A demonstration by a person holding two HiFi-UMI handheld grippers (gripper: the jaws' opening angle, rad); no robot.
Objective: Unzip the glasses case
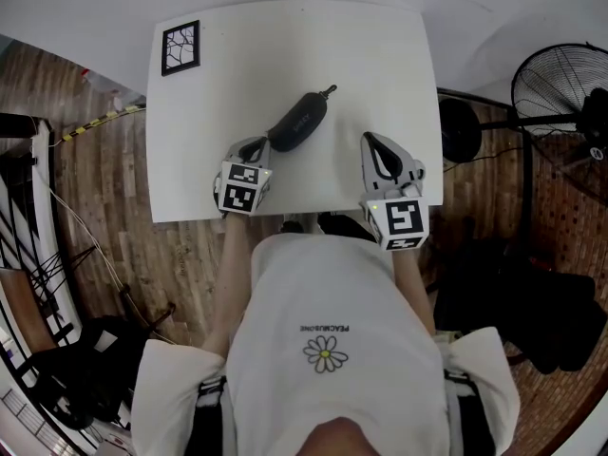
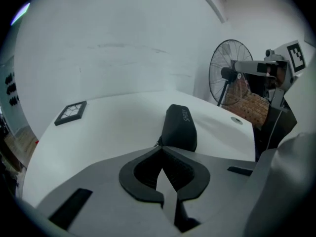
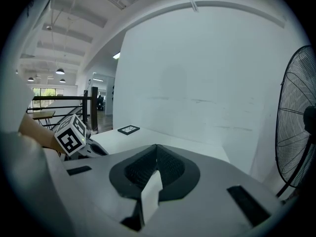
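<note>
A black glasses case [image 1: 299,120] lies slantwise on the white table [image 1: 380,55], its zipper pull [image 1: 330,90] at the far end. My left gripper [image 1: 267,144] is at the case's near end with its jaws closed together. In the left gripper view the tips [image 2: 160,148] meet right at the near edge of the case [image 2: 180,127], pinching it there; what exactly sits between the pads is hidden. My right gripper [image 1: 369,139] hovers at the table's near right, apart from the case. It is shut with nothing in it [image 3: 156,146].
A framed black marker card [image 1: 180,47] lies at the table's far left corner. A standing fan [image 1: 560,88] is on the floor to the right of the table. A white wall rises behind the table.
</note>
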